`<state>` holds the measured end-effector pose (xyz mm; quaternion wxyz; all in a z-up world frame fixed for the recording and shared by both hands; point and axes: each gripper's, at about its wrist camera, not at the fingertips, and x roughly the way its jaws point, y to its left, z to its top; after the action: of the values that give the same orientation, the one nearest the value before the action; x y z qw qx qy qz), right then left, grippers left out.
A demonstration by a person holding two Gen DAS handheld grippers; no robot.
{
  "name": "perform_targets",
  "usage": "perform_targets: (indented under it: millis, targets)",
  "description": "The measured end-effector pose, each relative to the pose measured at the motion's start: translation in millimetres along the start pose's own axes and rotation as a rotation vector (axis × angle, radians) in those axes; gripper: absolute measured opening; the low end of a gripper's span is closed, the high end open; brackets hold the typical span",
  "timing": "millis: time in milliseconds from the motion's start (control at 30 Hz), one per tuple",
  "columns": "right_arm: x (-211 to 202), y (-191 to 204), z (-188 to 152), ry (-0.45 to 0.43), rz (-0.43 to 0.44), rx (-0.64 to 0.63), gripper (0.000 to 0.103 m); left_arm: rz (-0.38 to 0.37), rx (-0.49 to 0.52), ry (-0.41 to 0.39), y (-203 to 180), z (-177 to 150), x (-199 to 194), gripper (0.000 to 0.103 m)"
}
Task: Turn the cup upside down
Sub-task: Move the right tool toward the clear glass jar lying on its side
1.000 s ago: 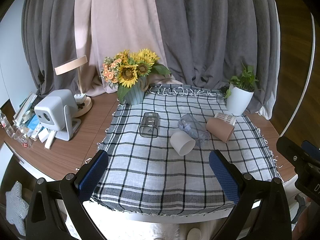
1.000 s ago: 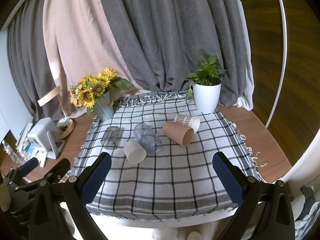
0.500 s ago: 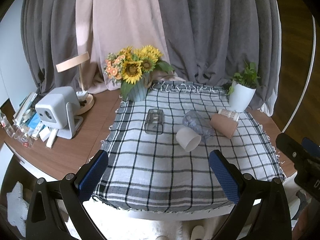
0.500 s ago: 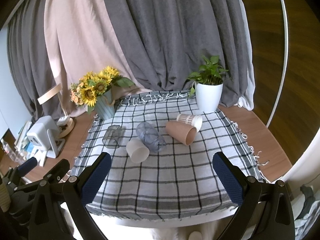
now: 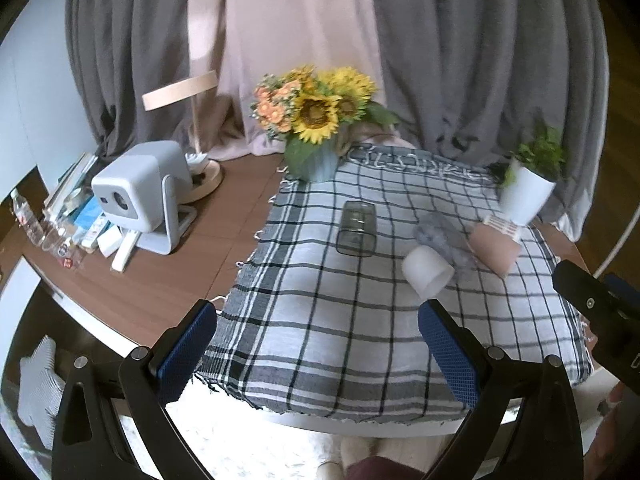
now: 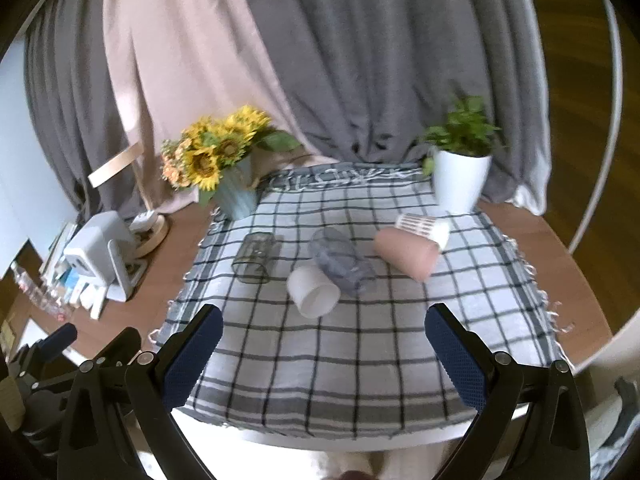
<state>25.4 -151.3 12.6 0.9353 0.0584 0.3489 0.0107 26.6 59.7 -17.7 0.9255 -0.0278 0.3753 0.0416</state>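
Several cups lie on their sides on a checked cloth (image 6: 360, 352): a dark clear glass (image 6: 255, 258) (image 5: 356, 229), a white cup (image 6: 313, 291) (image 5: 427, 271), a bluish clear cup (image 6: 340, 260) (image 5: 440, 232), a brown paper cup (image 6: 406, 253) (image 5: 494, 246) and a patterned white cup (image 6: 424, 227). My left gripper (image 5: 318, 350) is open and empty above the cloth's near edge. My right gripper (image 6: 320, 354) is open and empty, short of the white cup.
A sunflower vase (image 6: 234, 194) stands at the cloth's back left, a white plant pot (image 6: 460, 184) at the back right. A white projector (image 5: 140, 196), a lamp base (image 5: 204, 178) and small clutter sit on the wooden table to the left. Curtains hang behind.
Both grippers have moved forward toward the table; the cups look larger and nearer. The left view has swung left. Both grippers stay open.
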Motion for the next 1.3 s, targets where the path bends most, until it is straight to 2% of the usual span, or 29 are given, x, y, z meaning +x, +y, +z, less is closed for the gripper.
perform_targets:
  millis: [333,467,933,1100,1300]
  targets:
    - [65.4,31.5,38.0,0.023,0.086,-0.074,0.101,0.063,-0.067,0.051,17.7,29.9,53.9,0.103]
    - [90.9,41.1,48.7,0.052,0.108,-0.107,0.101,0.061,-0.076,0.069,21.3,40.6,72.5,0.103]
    - [176.8,89.4,71.9,0.158,0.067,-0.073,0.101,0.023,0.041,0.194,59.3,81.6,161.7,0.103]
    - [220.0,108.6,73.6,0.225,0.059,-0.059,0.101,-0.019,0.07,0.246,68.0,93.7,198.9,0.103]
    - [273.3,120.8,70.2,0.315,0.042,-0.043,0.101,-0.011,0.114,0.294,71.2,97.1,241.8,0.103]
